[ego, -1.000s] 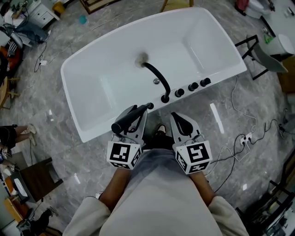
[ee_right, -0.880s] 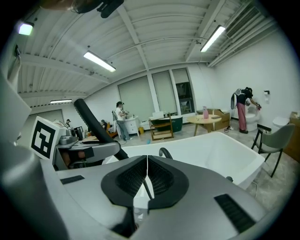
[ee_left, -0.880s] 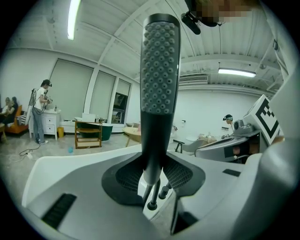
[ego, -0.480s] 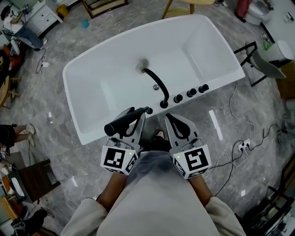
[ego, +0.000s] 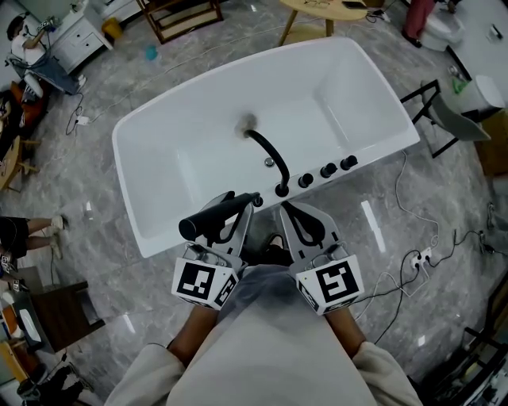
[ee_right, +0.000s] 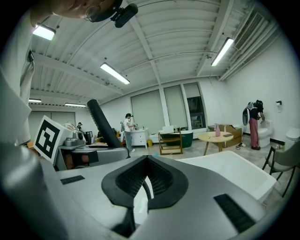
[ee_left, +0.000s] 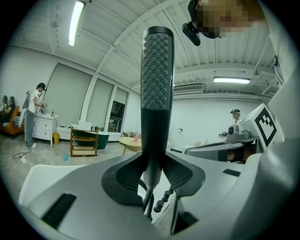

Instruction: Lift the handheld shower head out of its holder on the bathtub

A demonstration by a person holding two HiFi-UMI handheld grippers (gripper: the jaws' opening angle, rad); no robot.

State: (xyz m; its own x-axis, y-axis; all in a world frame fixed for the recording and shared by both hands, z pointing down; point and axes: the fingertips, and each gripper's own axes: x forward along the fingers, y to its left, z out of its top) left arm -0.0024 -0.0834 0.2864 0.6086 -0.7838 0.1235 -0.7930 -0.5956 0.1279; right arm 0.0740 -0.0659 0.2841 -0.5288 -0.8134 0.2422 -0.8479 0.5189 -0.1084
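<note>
The black handheld shower head lies crosswise in my left gripper, whose jaws are shut on its handle, just over the near rim of the white bathtub. In the left gripper view the shower head stands upright between the pads of the left gripper, and its hose hangs below. My right gripper hovers beside it over the rim, shut and holding nothing; the right gripper view shows the right gripper with its tips together. The black faucet spout and knobs sit on the rim just beyond.
A round wooden table and a wooden shelf stand beyond the tub. To the right are a black metal stand and, on the marble floor, cables with a power strip. People stand at the far left.
Both grippers have risen towards the camera. The shower head has come up with the left gripper, further from the tub's rim.
</note>
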